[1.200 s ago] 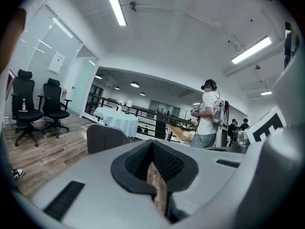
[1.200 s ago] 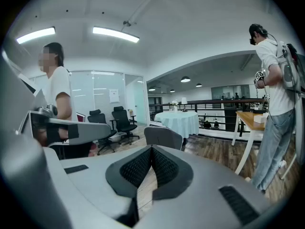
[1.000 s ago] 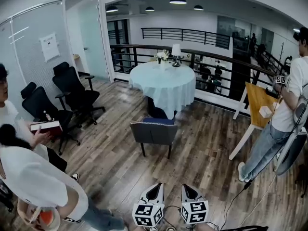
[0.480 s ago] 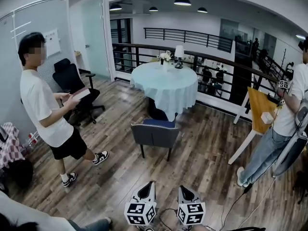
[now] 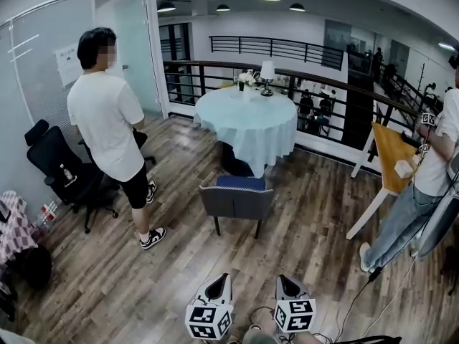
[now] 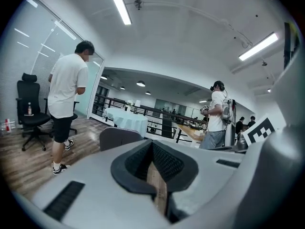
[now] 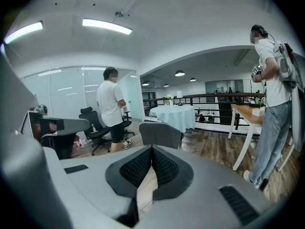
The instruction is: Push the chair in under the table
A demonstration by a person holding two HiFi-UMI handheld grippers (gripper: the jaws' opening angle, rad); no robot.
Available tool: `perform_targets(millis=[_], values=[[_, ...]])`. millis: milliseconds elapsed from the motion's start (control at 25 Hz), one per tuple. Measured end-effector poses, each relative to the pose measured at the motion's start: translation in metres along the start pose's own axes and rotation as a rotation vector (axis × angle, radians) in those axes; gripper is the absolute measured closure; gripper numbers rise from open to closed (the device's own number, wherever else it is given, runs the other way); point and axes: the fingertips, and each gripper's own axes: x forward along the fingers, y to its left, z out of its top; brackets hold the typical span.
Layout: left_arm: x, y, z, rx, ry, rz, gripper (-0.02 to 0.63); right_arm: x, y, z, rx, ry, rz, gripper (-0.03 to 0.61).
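Note:
A grey chair with a blue seat (image 5: 236, 199) stands on the wood floor, its back towards me, a short way out from the round table with a pale cloth (image 5: 245, 124). It shows too as the chair (image 6: 117, 137) and the chair (image 7: 160, 133), still some way ahead. My left gripper (image 5: 219, 282) and right gripper (image 5: 285, 284) sit side by side at the bottom of the head view, both shut and empty, well short of the chair. The left gripper (image 6: 153, 144) and right gripper (image 7: 152, 150) have their jaws pressed together.
A person in a white shirt and black shorts (image 5: 115, 131) stands left of the chair. Black office chairs (image 5: 68, 174) line the left wall. At the right, another person (image 5: 419, 181) stands by a wooden desk (image 5: 389, 153). A railing (image 5: 323, 92) runs behind the table.
The person in the white shirt has walked up from the lower left to stand left of the chair. The chair now sits slightly nearer in the head view. Both grippers stay shut.

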Motion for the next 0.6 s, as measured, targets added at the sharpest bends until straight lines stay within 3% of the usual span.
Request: perform_targets(millis=[360,600], values=[[0.054,0.03,0.011,0.011,0.023,-0.001,0.611,0.068,-0.006,0.021,0.001,0.014,0.016,0.561],[0.113,0.047,0.037,0.034,0.023,0.015,0.611,0.125,-0.024,0.053,-0.001,0.009,0.051,0.561]])
